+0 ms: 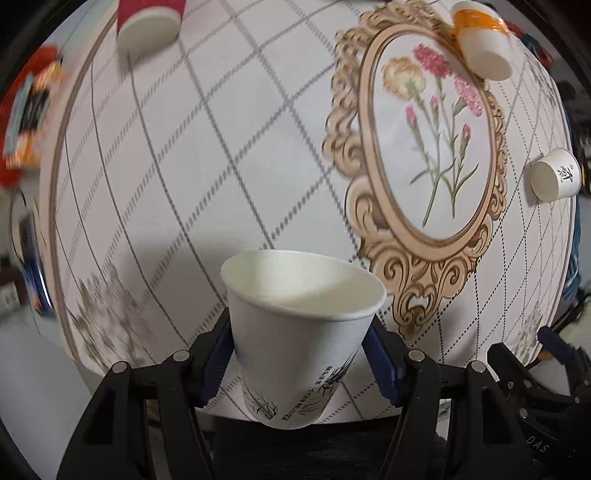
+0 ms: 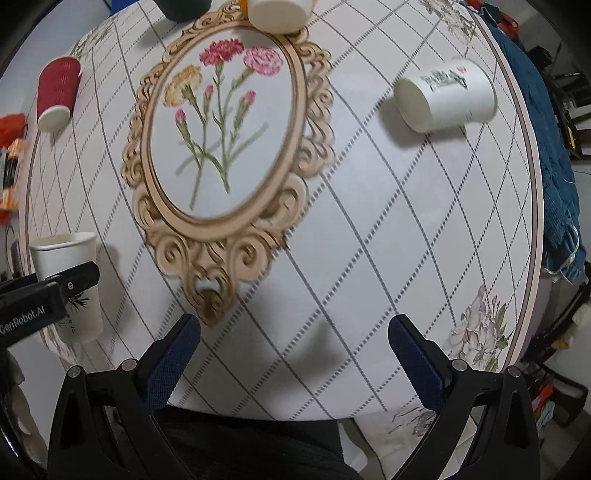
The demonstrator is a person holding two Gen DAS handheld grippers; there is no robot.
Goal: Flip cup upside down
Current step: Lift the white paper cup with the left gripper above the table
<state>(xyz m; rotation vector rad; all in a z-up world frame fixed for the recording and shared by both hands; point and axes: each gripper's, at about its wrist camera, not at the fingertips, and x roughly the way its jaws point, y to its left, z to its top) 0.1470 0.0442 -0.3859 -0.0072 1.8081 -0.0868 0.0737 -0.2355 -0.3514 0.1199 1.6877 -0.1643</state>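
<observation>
In the left wrist view we saw the left gripper [image 1: 299, 354] closed on the white cup [image 1: 301, 332], its blue pads [image 1: 214, 358] pressed to the two sides of the wall. The cup stood mouth up, a little tilted, at the near edge of the table [image 1: 207, 155]. Whether its base touched the cloth we could not tell.

The right wrist view showed the same cup [image 2: 70, 284] from the side, at the far left, with the left gripper [image 2: 55, 291] across it. Only this view showed the right gripper [image 2: 293, 354]: its jaws stood wide apart with nothing between them, above the near table edge.

The middle of the table [image 2: 369, 221] was bare cloth around the printed flower frame [image 2: 225, 147], and the other cups stood well apart near the rim.

We counted the other cups: one red cup [image 2: 57, 94], upside down at the far left; one orange-banded cup [image 1: 484, 40], also inverted, at the top of the frame; one printed white cup [image 2: 445, 96], lying on its side at the right. A dark round thing [image 2: 181, 9] at the top edge was cut off.
</observation>
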